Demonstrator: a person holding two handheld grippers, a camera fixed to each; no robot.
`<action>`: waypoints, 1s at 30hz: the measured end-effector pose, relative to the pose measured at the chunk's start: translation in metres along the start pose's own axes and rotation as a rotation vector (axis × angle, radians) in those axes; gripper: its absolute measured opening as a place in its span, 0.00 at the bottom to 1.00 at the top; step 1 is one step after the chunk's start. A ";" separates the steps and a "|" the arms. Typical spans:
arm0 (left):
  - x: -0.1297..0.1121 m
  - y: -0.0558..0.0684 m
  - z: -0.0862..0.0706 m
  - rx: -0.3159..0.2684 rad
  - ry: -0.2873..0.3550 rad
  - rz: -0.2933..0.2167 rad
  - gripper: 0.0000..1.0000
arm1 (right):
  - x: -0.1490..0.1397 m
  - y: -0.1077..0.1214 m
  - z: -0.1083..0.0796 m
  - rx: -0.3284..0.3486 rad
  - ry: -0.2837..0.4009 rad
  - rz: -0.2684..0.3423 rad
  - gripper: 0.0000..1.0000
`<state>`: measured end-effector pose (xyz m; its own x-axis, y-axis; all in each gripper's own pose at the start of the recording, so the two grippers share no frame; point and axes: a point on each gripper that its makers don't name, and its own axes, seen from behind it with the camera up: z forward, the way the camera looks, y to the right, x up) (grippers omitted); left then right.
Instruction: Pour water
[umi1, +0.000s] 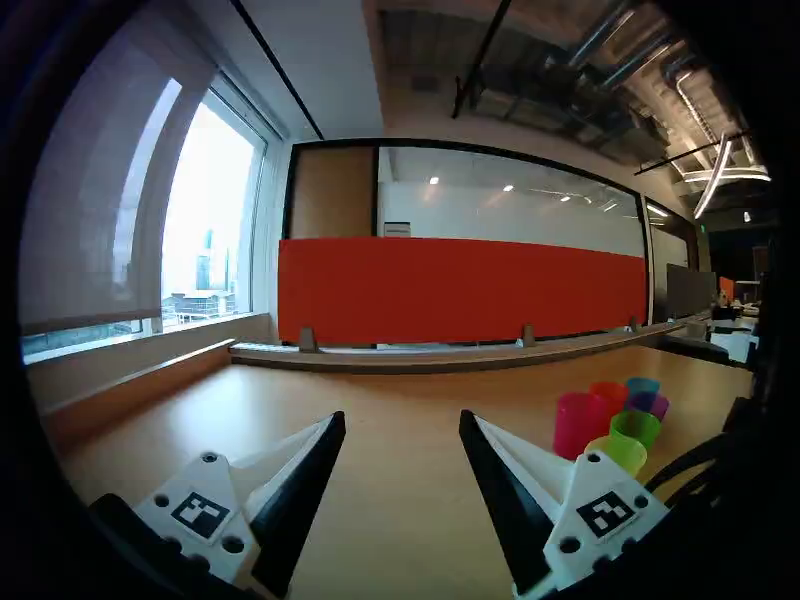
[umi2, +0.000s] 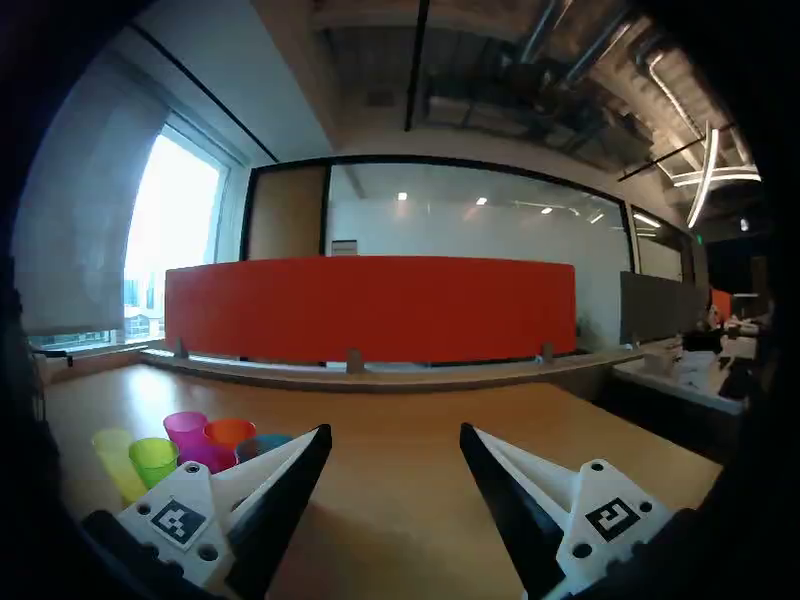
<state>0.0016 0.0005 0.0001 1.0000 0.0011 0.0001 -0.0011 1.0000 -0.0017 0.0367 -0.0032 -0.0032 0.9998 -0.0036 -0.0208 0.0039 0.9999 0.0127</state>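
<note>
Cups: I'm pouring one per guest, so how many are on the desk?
6, clustered on the desk in the left gripper view: pink leftmost, red and blue behind, purple, green, yellow nearest. Others may be hidden.

A long orange partition (umi1: 460, 290) stands along the far edge of the wooden surface (umi1: 400, 430), with a glass wall (umi1: 510, 195) behind it. A bright window (umi1: 205, 230) is on the left. Pipes (umi1: 600, 50) and strip lights (umi1: 712, 175) run overhead, far right.

Office: desk (umi1: 400, 480), red divider (umi1: 460, 290), glass-walled room (umi2: 480, 225).
</note>
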 end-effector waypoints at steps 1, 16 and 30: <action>0.002 0.001 0.000 -0.003 0.000 0.002 0.84 | 0.002 0.000 0.000 0.002 0.000 0.000 0.99; 0.027 0.006 0.004 -0.052 -0.030 0.042 0.84 | 0.047 0.007 0.005 0.011 0.007 -0.005 1.00; 0.056 0.016 0.008 -0.113 -0.033 0.042 0.84 | 0.086 0.006 0.012 0.024 0.014 -0.037 0.99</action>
<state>0.0576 0.0166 0.0080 0.9985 0.0444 0.0309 -0.0406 0.9925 -0.1151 0.1227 0.0025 0.0069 0.9985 -0.0407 -0.0358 0.0420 0.9985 0.0358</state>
